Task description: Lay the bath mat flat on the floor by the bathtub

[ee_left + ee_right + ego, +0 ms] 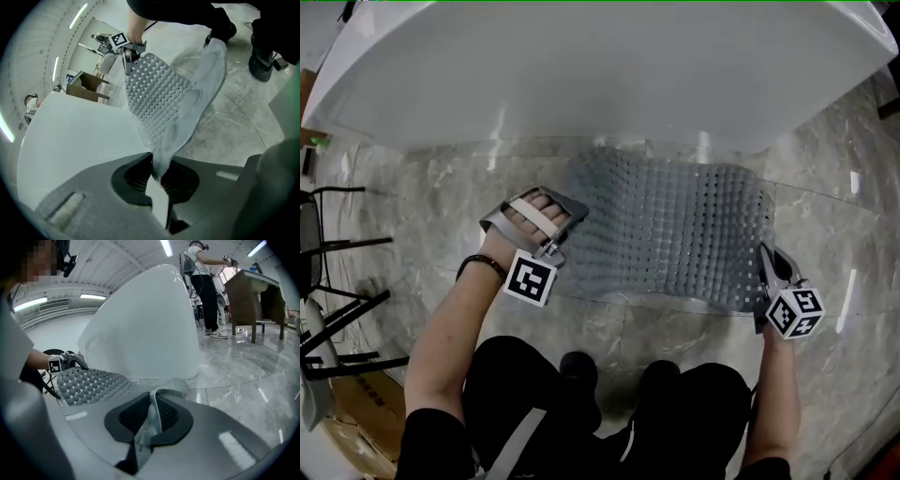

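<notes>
The grey bath mat (675, 234), studded with holes, is stretched between both grippers over the marble floor, just in front of the white bathtub (600, 66). It sags and ripples and does not lie flat. My left gripper (559, 246) is shut on the mat's left edge; in the left gripper view the jaws (157, 174) pinch the mat (161, 93) as it runs away toward the right gripper (129, 51). My right gripper (766, 265) is shut on the right edge, with the folded rim of the mat (89, 383) between its jaws (152, 413).
Black metal stand legs (342, 314) and a cardboard box (356, 431) sit at the left. The person's knees and shoes (577, 370) are just behind the mat. In the right gripper view another person (204, 282) stands by a wooden table (253, 291) in the background.
</notes>
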